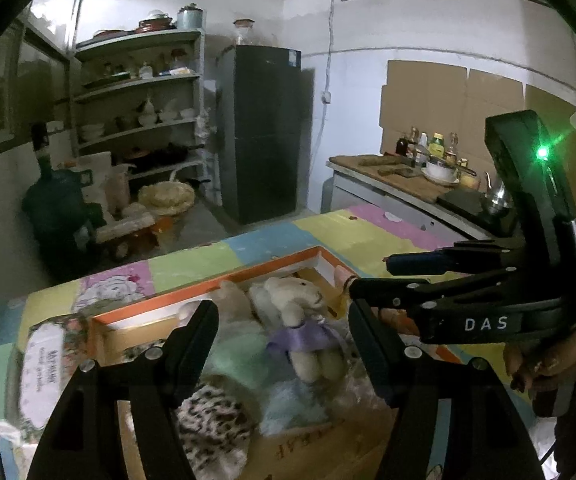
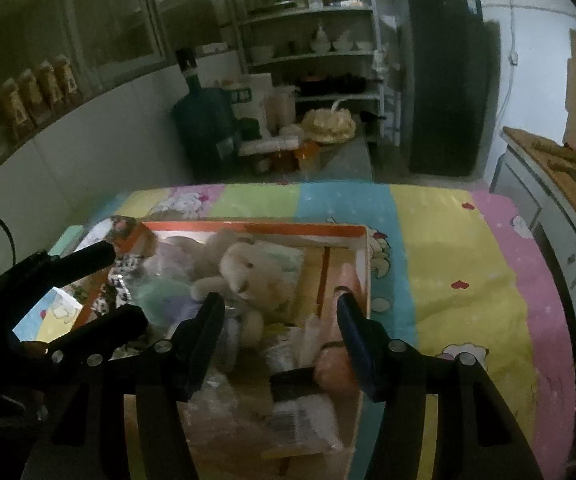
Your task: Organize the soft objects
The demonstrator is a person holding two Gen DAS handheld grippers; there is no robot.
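An orange-rimmed cardboard box (image 1: 207, 286) (image 2: 247, 227) sits on the pastel patchwork mat. It holds soft items: a cream teddy bear (image 1: 300, 304) (image 2: 247, 276) with a purple skirt on top, a mint green cloth (image 1: 239, 356), a leopard-print piece (image 1: 211, 420) and a peach soft toy (image 2: 338, 368). My left gripper (image 1: 283, 320) is open and empty above the box, astride the bear. My right gripper (image 2: 279, 312) is open and empty over the box; it also shows in the left wrist view (image 1: 368, 270) at the box's right side.
The mat-covered table (image 2: 448, 260) extends right of the box. A floral tin (image 1: 47, 356) stands left of the box. Beyond are a dark fridge (image 1: 263, 132), a shelf rack with dishes (image 1: 139, 92), a water jug (image 2: 203, 120) and a counter with bottles (image 1: 428, 160).
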